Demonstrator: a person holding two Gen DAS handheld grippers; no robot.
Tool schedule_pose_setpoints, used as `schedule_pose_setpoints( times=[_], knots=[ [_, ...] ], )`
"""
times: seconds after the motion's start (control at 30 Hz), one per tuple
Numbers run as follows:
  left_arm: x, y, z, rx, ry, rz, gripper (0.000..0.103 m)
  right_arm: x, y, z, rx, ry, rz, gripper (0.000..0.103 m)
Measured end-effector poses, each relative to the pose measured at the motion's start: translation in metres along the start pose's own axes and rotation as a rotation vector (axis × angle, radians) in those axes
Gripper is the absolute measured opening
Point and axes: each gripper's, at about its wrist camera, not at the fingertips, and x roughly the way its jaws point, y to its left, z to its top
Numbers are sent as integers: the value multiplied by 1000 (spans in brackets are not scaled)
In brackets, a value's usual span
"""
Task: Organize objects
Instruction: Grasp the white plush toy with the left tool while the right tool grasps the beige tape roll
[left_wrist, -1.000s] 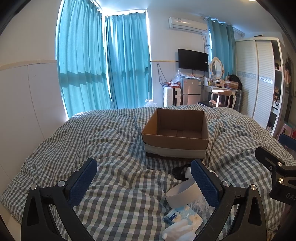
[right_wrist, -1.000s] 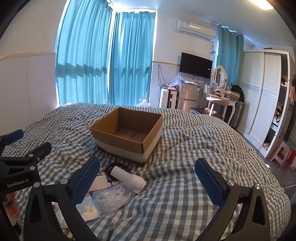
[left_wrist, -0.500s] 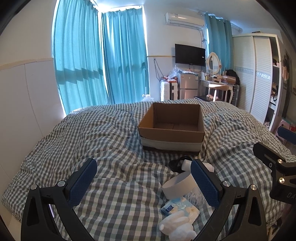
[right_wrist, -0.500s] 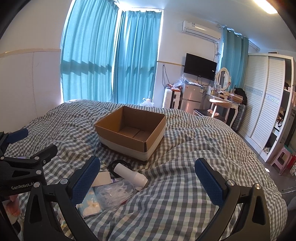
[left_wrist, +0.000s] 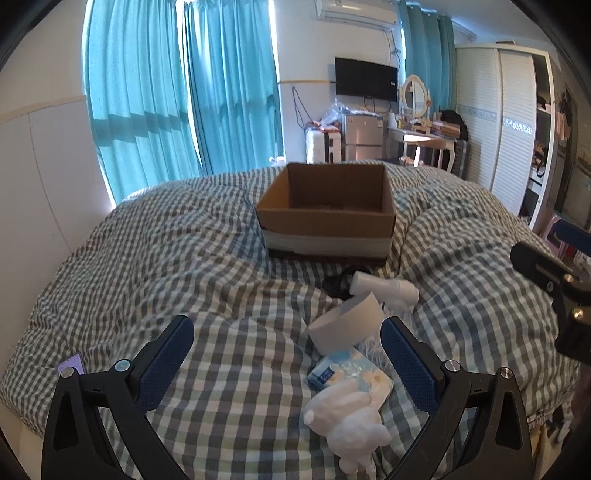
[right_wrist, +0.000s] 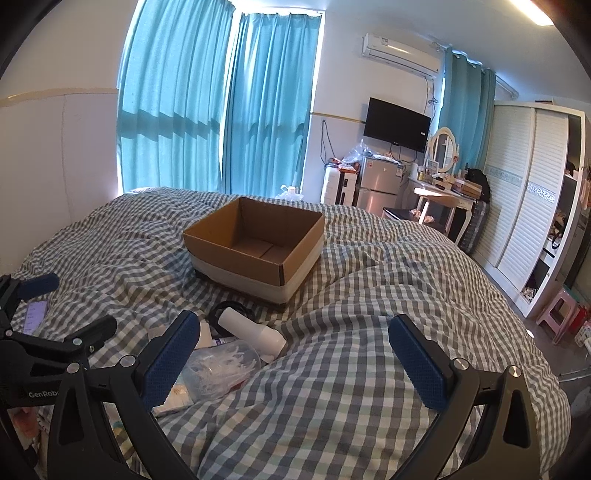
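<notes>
An open, empty cardboard box (left_wrist: 325, 210) (right_wrist: 255, 247) stands on the checked duvet. In front of it lies a pile: a white hair dryer (left_wrist: 386, 286) (right_wrist: 253, 332) over a black cord (left_wrist: 338, 282), a white tape roll (left_wrist: 347, 323), a blue tissue pack (left_wrist: 349, 373), a white plush toy (left_wrist: 351, 428) and a clear bag of white bits (right_wrist: 218, 373). My left gripper (left_wrist: 288, 365) is open and empty, above the duvet left of the pile. My right gripper (right_wrist: 291, 358) is open and empty, right of the pile.
A purple phone (left_wrist: 70, 365) (right_wrist: 35, 314) lies on the bed's left edge. Beyond the bed stand teal curtains (left_wrist: 177, 92), a small fridge (right_wrist: 376, 188), a dressing table (right_wrist: 439, 192) and a white wardrobe (right_wrist: 524, 206). A pink stool (right_wrist: 557, 314) stands on the floor at right.
Both grippers have drawn back and up from the box, so the plush toy, the tissue pack and the phone have come into view. Both stay open.
</notes>
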Motion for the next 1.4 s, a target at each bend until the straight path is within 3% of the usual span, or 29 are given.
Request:
schedule_pose_setpoints(
  times=[0.27,0.5,0.6,0.7,0.73,0.77,1.03,1.17,1.4],
  knots=[
    [16,3,-15,-4,83,-49,103,14,-4,-11,12,46,-2,103],
    [35,-18,-37,80,182,-109,103,20,-1,-17,7,64,-2,103],
    [46,-19,-48,90,228,-135,91,24,1,-18,6,77,1,103],
    [52,-18,-53,74,258,-185,73,29,3,-21,9,96,17,103],
    [51,-18,-52,76,259,-203,62,31,4,-22,11,101,23,103],
    [49,-18,-51,76,254,-219,62,33,5,-23,11,108,29,103],
    [27,1,-31,71,154,-139,62,44,19,-24,-13,125,69,103],
    [30,23,-19,44,122,-56,62,53,35,-18,-32,137,125,103],
    [46,53,-6,-4,113,12,62,89,83,-9,-162,226,252,103]
  ],
)
